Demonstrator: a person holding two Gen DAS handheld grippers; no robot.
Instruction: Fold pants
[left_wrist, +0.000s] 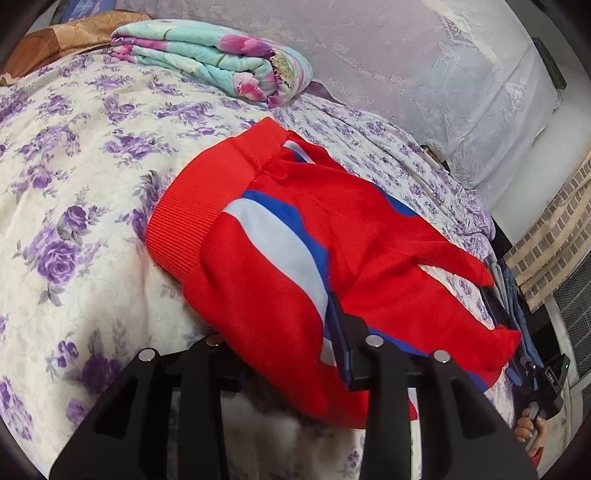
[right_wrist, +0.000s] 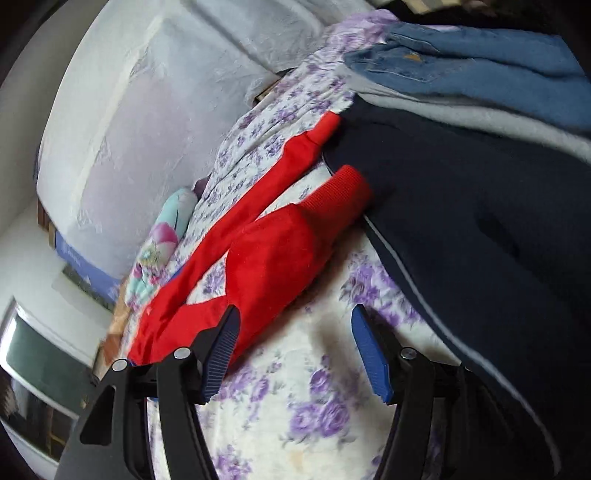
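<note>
Both claws sit at the near edge of the red pants (left_wrist: 295, 236) on the flowery bed sheet (left_wrist: 74, 206).
Soft, light and floppy, the pants probably sag if lifted by one spot, so the thick ribbed waistband (left_wrist: 184, 221) and the ribbed leg cuff (right_wrist: 340, 195) look like good places to grab. Left claw (left_wrist: 280, 354) has red cloth draped over it; I cannot tell if it pinches. Right claw (right_wrist: 295, 350) is apart with nothing inside. Dark pants (right_wrist: 480, 229) and jeans (right_wrist: 480, 70) lie to the right, a folded blanket (left_wrist: 214, 59) far off.
</note>
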